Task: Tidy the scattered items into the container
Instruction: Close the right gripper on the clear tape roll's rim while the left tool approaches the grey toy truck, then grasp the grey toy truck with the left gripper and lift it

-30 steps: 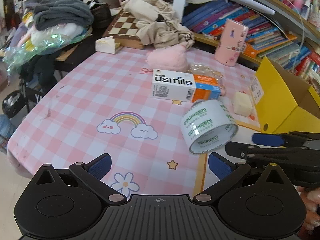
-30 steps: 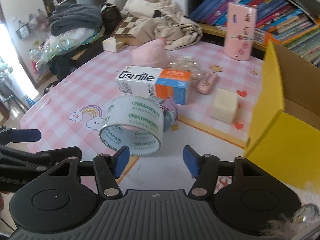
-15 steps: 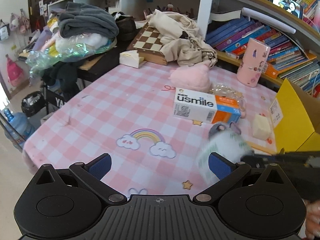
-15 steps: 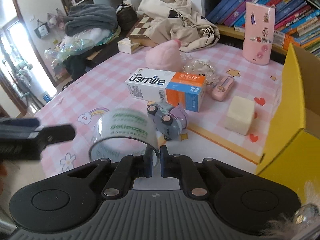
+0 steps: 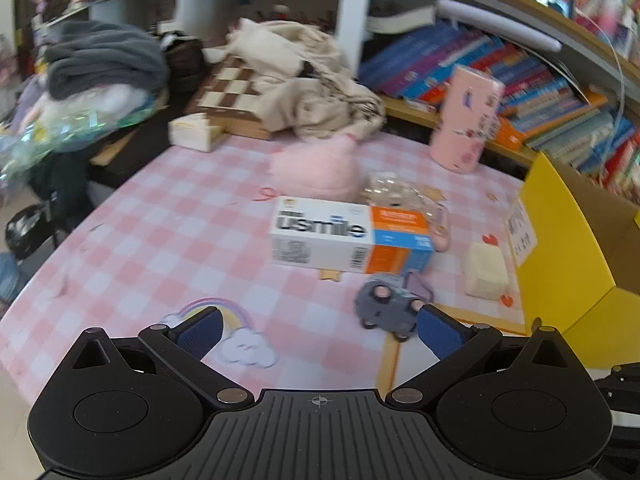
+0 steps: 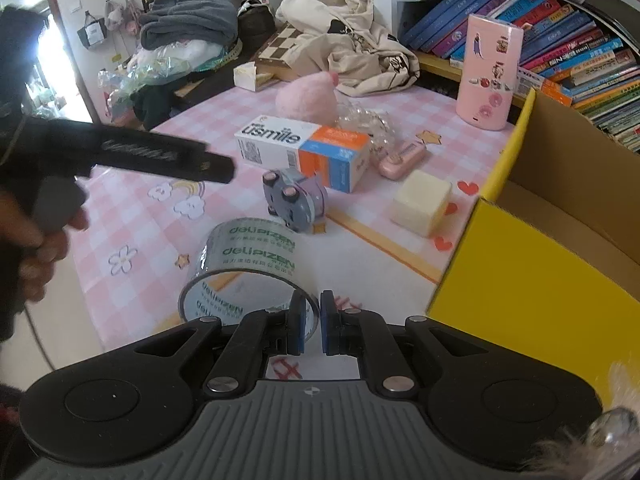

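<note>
pink checked tablecloth [image 6: 168,280]; right hand-held gripper [image 6: 311,330] pinching tape roll [image 6: 244,264], left hand-held gripper [image 5: 318,332] spread

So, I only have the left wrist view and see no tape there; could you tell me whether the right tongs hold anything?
Observer: Yes, the right tongs are shut on the wall of the tape.
Operator: Thank you. Is it over the box?
Observer: Not yet; the tape is to the left of the yellow box, outside its front wall.
Operator: And is there anything in the box?
Observer: The part of its inside that shows is bare cardboard; the rest is out of frame.
</note>
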### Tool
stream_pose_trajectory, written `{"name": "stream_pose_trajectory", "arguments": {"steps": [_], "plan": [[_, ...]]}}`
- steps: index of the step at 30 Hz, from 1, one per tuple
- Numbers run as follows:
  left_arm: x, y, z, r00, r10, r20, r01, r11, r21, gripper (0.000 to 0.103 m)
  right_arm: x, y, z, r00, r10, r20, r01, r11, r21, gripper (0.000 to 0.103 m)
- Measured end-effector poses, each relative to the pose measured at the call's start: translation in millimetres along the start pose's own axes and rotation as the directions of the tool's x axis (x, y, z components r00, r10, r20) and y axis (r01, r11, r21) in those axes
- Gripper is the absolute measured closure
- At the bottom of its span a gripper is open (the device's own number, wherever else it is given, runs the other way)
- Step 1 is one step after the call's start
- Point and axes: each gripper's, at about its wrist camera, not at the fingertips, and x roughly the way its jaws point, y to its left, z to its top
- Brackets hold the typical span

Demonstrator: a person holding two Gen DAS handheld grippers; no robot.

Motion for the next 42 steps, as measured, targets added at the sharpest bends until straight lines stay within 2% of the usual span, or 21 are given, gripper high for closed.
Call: {"name": "stream_pose_trajectory", "arguments": {"steps": [12, 19, 24, 26, 28, 29, 34, 42], "plan": [[48, -45, 3, 0.999, 0.001, -0.033, 0.005, 0.985, 0.173, 0.002, -3, -12, -4, 0.999, 0.032, -0.005, -0.032, 0.999, -0.006, 0.096], [74, -55, 3, 0.996, 0.015, -0.085, 0.004, 0.975, 0.222, 0.008, -2, -16, -6, 0.999, 0.052, -0.009, -0.052, 0.999, -0.01, 0.096], [85, -55, 3, 0.994, 0.025, -0.11, 0.001, 0.974, 0.228, 0.016, -2, -20, -6, 0.999, 0.049, -0.016, -0.049, 0.999, 0.009, 0.096], [86, -52, 4, 0.994, 0.005, -0.107, 0.018, 0.977, 0.212, 0.021, -1, -21, -7, 0.999, 0.048, -0.018, -0.048, 0.999, 0.016, 0.096], [86, -50, 5, 0.994, -0.026, -0.109, 0.047, 0.98, 0.195, 0.036, -1, -22, -6, 0.999, 0.047, -0.019, -0.047, 0.999, 0.019, 0.096], [86, -51, 6, 0.994, -0.031, -0.106, 0.051, 0.979, 0.195, 0.039, -1, -22, -6, 0.999, 0.046, -0.019, -0.046, 0.999, 0.019, 0.096], [84, -47, 5, 0.993, -0.045, -0.108, 0.064, 0.981, 0.184, 0.039, 0, -21, -6, 0.999, 0.038, -0.018, -0.037, 0.999, 0.023, 0.096], [63, -27, 5, 0.992, -0.088, -0.09, 0.097, 0.99, 0.098, 0.039, -2, -16, -6, 1.0, 0.013, -0.015, -0.012, 0.999, 0.044, 0.096]]}}
